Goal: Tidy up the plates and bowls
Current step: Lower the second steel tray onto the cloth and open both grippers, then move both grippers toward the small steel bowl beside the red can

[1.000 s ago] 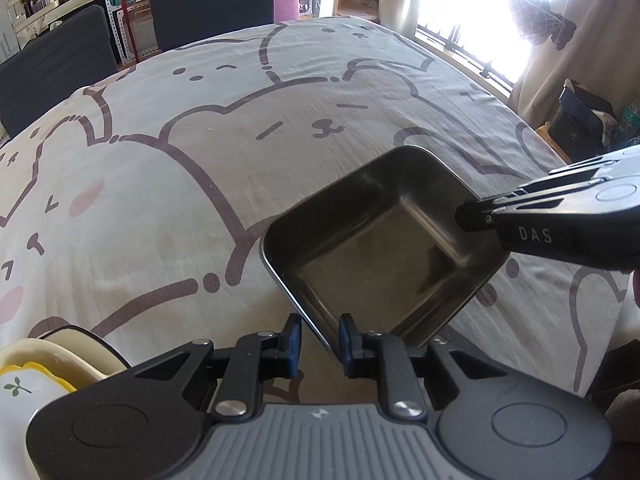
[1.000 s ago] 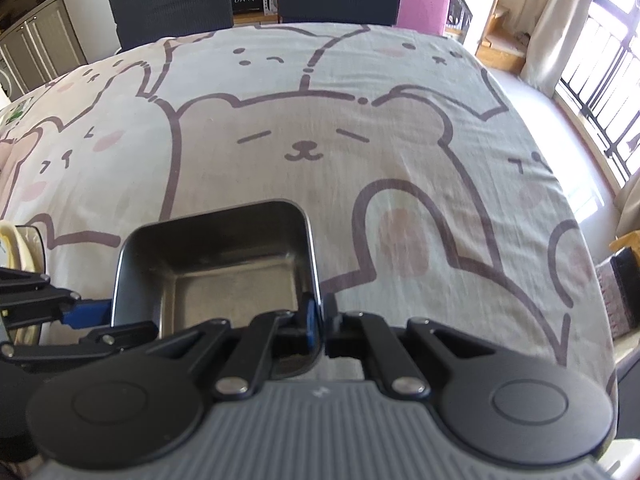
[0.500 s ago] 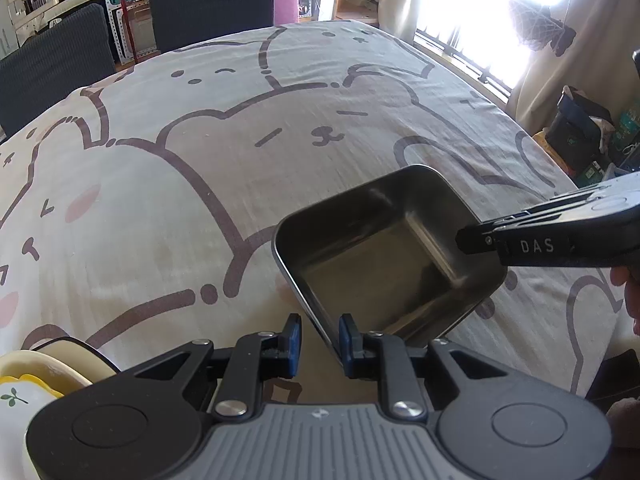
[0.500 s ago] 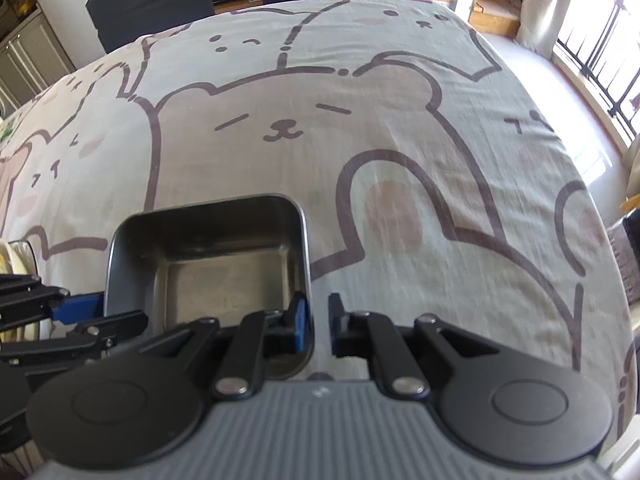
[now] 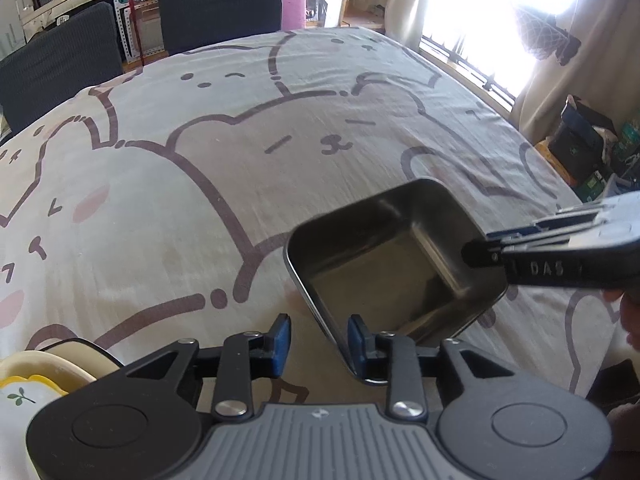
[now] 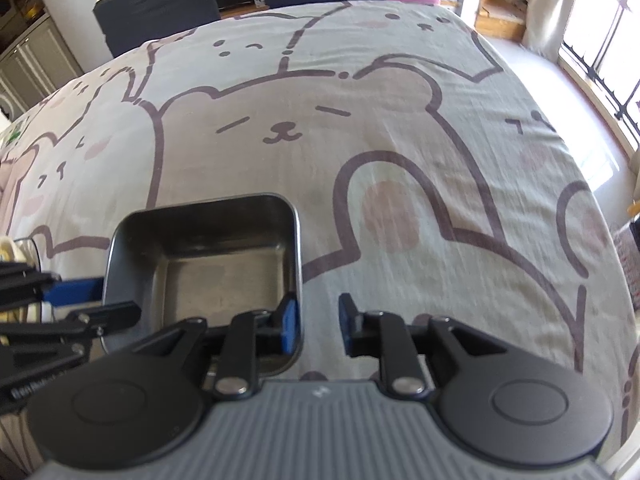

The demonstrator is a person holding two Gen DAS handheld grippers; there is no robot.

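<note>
I hold the black, blue-padded left gripper (image 5: 316,342) level, jaws parted. The matching right gripper (image 6: 318,322) points forward beside it, jaws likewise parted.

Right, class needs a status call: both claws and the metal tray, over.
Left claw open, straddling the tray's near rim. Right claw open, astride the tray's right wall. Square metal tray flat on the bear tablecloth. Stacked dishes off left, nothing blocking.

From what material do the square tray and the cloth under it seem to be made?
Square tray: probably metal, perhaps stainless steel, with a dull brushed finish; its thin rolled rim and inner walls show soft grey reflections. Cloth: seemingly woven fabric, matte, with fine wrinkles and printed cartoon bears. The exact fibre cannot be told.
</note>
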